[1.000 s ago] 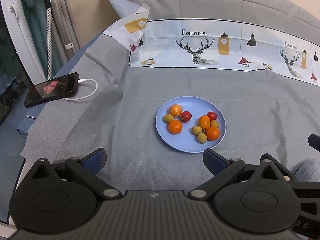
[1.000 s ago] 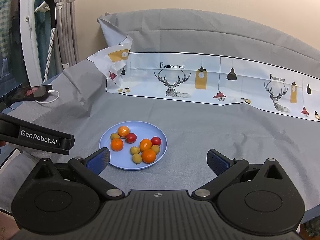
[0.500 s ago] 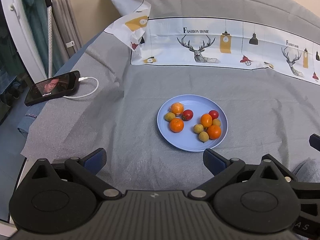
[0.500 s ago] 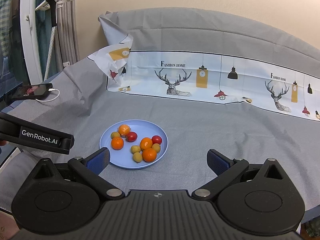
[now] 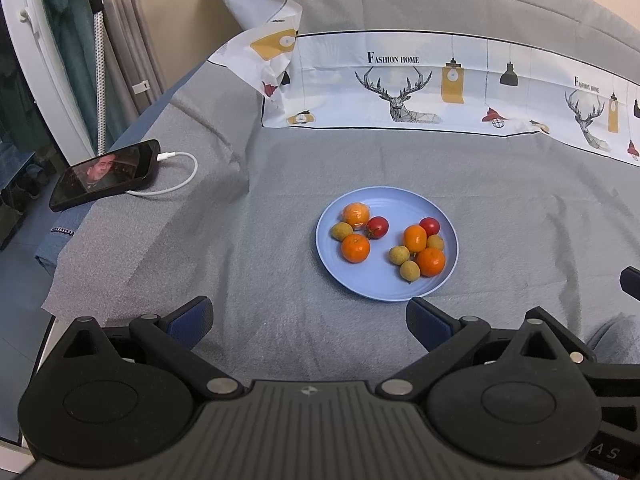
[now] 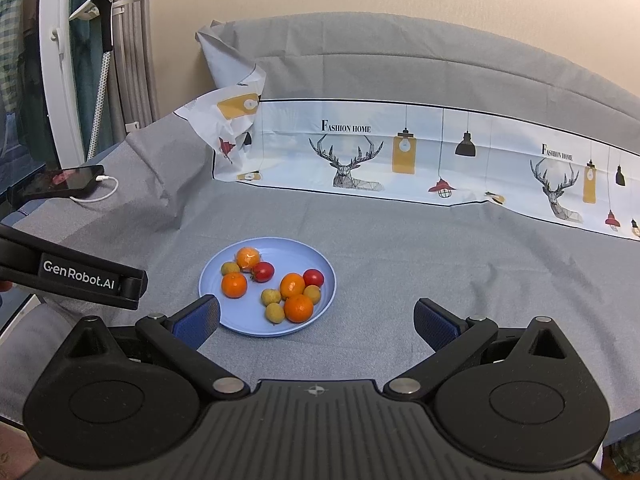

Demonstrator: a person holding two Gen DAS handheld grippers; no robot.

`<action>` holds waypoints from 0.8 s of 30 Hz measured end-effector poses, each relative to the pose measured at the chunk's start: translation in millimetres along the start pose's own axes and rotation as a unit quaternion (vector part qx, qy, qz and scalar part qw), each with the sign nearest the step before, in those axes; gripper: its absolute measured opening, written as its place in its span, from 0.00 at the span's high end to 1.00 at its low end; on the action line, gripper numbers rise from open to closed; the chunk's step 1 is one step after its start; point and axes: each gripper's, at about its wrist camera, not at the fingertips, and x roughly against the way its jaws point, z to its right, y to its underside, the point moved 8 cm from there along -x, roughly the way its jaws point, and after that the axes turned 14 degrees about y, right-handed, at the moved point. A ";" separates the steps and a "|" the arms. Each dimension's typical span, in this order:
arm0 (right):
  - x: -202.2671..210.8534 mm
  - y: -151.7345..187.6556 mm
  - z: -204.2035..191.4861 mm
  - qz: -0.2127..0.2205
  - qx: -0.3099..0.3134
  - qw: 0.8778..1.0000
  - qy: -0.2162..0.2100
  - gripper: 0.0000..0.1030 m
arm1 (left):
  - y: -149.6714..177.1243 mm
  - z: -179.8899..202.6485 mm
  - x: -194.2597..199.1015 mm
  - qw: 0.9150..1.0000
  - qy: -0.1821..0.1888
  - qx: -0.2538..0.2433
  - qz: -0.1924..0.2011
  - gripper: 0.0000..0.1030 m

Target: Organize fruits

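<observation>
Surface: grey cloth-covered bed (image 5: pixel 520 200) | Item: round pale-blue plate (image 5: pixel 386 290) of small oranges (image 5: pixel 355 248), red tomatoes, yellow-green fruits, just ahead of left gripper (image 5: pixel 308 318), ahead-left of right gripper (image 6: pixel 316 320) | Jaws: both spread, empty | Handling: light, round, roll-prone, likely bruisable; pinch across middle.

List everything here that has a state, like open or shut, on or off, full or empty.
left gripper: open, holding nothing
right gripper: open, holding nothing
blue plate: loaded with mixed fruit
phone: screen on, charging cable plugged in
grey cloth: spread flat, lightly creased
</observation>
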 end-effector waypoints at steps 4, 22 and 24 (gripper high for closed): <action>-1.4 1.1 0.2 0.000 0.002 1.000 -0.001 0.01 | 0.2 -1.4 -0.7 1.000 -0.001 0.002 -0.001 0.00; -2.8 1.7 0.1 -0.002 0.003 1.000 -0.001 0.01 | 0.6 -3.2 -3.3 1.000 -0.005 0.005 -0.003 0.00; -2.8 1.6 0.0 -0.002 0.003 1.000 -0.001 0.01 | -0.4 -3.7 -2.6 1.000 -0.008 0.005 0.000 0.00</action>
